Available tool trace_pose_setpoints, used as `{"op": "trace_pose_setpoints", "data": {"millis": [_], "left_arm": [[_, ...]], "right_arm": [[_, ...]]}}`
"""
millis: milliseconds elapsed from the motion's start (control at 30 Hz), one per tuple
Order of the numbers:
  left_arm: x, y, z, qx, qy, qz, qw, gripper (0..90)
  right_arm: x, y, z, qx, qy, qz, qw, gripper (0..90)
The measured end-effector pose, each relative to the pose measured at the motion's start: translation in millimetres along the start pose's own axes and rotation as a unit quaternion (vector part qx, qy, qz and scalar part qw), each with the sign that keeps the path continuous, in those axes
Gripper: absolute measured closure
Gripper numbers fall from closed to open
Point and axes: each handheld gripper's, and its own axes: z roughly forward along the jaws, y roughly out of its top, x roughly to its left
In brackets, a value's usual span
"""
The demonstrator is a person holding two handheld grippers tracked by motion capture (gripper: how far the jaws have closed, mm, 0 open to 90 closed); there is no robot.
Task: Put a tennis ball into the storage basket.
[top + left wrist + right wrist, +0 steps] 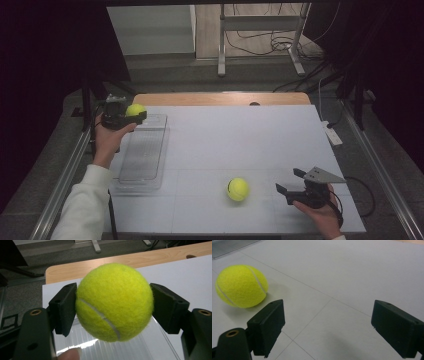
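In the high view, the left gripper (131, 116) sat in the upper left of the frame, clamped on a yellow tennis ball (135, 110) that it held above the far end of a clear plastic tray (142, 155). The left gripper view showed that ball (114, 302) in the middle of the frame, squeezed between the two black pads (63, 308), with the ribbed tray (147, 347) below it and the bare wooden table edge (100, 266) across the top.

A second tennis ball (238, 189) lay on the white table cover (240, 135) at lower centre, apart from the tray. The right gripper (292, 184) rested in the lower right, its jaws spread wide with nothing between them, aimed toward that ball. In the right gripper view the second ball (241, 286) sat at the upper left, just beyond the left pad (267, 326) and not touching it.
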Motion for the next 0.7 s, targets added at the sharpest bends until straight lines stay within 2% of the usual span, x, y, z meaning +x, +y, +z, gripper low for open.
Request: {"op": "trace_pose_setpoints", "data": {"millis": [700], "left_arm": [[4.2,0.3,19.0,0.026,0.010,-0.005,0.9996,27.5]], "right_arm": [[-0.5,-0.3,-0.1,0.000,0.001,0.000,1.0000,12.0]]}}
